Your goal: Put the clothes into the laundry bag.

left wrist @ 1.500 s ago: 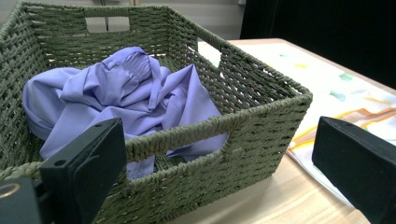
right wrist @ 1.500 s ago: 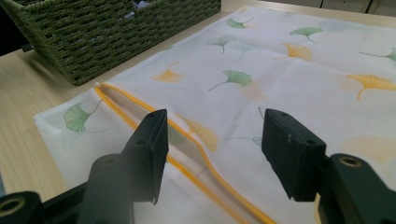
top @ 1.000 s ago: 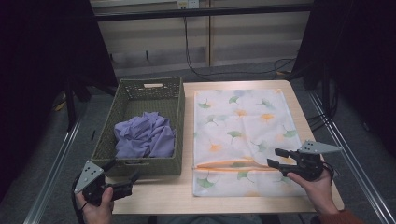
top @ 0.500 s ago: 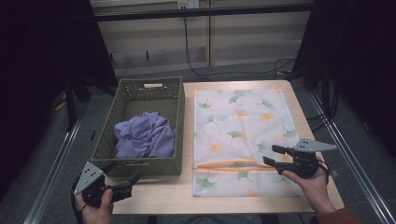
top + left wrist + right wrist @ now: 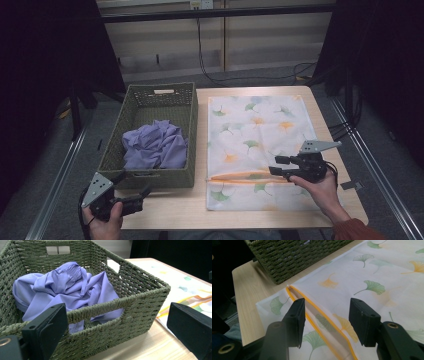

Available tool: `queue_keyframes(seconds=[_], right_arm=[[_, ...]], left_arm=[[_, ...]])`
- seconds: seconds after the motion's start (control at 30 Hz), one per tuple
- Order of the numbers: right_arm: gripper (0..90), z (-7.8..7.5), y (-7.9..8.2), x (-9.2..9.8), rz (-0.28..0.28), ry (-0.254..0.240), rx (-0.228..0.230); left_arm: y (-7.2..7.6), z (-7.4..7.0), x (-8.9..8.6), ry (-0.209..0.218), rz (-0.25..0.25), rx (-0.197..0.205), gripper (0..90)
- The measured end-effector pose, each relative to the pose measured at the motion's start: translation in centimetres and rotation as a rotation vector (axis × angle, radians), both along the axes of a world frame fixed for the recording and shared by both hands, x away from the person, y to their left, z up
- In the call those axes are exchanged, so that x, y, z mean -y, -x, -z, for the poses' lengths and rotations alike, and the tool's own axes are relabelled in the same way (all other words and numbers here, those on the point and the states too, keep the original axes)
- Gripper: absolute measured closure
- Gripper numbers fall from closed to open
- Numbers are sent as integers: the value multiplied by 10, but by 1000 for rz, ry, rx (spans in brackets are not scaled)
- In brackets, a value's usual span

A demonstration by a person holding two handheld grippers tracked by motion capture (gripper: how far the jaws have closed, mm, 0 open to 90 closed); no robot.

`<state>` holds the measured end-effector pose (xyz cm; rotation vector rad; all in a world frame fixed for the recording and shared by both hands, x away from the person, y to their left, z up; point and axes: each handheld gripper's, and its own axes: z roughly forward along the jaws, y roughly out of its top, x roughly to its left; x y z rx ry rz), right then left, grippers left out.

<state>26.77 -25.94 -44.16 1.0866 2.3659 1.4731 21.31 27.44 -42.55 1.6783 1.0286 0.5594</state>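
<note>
A white bag (image 5: 255, 130) printed with ginkgo leaves lies flat on the table, its orange zipper line (image 5: 240, 176) running across near the front. My right gripper (image 5: 276, 166) hovers low over that zipper, pointing left. In the right gripper view the zipper (image 5: 324, 321) passes between the jaws of the right gripper (image 5: 327, 305); they have just been closing a little, stand apart and pinch nothing. A purple garment (image 5: 155, 145) sits crumpled in the green woven basket (image 5: 150, 92). My left gripper (image 5: 134, 184) is open at the basket's front left corner, facing its front wall (image 5: 140, 312).
The basket takes the table's left half and nearly touches the bag's left edge. A bare strip of wooden table (image 5: 170, 207) runs along the front. Metal rails (image 5: 380, 175) flank the table, and cables hang behind it.
My right gripper has slid left along the bag, closer to the zipper's middle. The left gripper, basket and garment have stayed put.
</note>
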Motion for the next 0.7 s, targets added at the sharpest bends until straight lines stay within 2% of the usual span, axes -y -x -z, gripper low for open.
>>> queue_keyframes(seconds=[0.17,0.27,0.43,0.5,0.63,0.7], right_arm=[[479,0,-15,-10,-32,5,-16],[473,-1,-21,-25,-71,44,-31],[524,-3,-29,-30,-91,65,-26],[541,1,-31,-30,-95,77,-29],[543,17,-33,-26,-82,75,-47],[532,23,-32,-23,-79,102,-58]], left_arm=[[0,0,-1,5,6,1,33],[0,0,0,2,5,4,33],[-2,0,0,6,19,3,32],[-2,0,0,5,18,3,32],[-2,0,1,4,20,3,32],[-2,0,1,-1,22,3,32]])
